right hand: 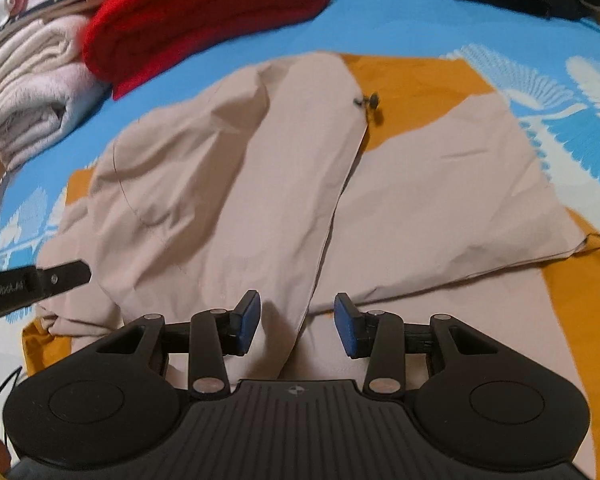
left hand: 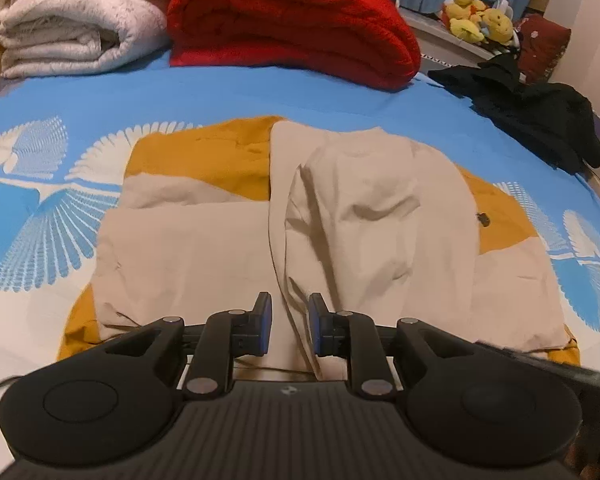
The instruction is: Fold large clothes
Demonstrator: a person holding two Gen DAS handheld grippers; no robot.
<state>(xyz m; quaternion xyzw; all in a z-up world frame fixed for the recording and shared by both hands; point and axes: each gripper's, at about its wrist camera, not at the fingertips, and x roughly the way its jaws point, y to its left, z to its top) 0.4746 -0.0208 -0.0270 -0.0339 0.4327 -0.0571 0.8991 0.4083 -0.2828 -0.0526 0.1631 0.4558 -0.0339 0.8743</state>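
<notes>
Lying spread on the blue patterned bed [left hand: 228, 92], the beige and mustard jacket [left hand: 188, 248] is found near the middle of the bed, towards its near edge, with one beige panel already folded inward so that a long fold edge [left hand: 278, 240] runs down the centre. The cloth is judged to be light, thin and soft, a little slippery, and it is expected to sag and wrinkle when lifted. It should be taken by a hem or a fold edge, where two layers can be pinched together, and not on the flat middle. The left claw [left hand: 290, 326] is seen narrow, with the fold edge passing between its pads; whether the pads press on it cannot be told. The right claw [right hand: 298, 326] is held at a middle width above the cloth, and nothing is gripped. A red blanket [left hand: 292, 20] and a white blanket [left hand: 72, 20] are stacked at the far edge, well apart from the jacket.
</notes>
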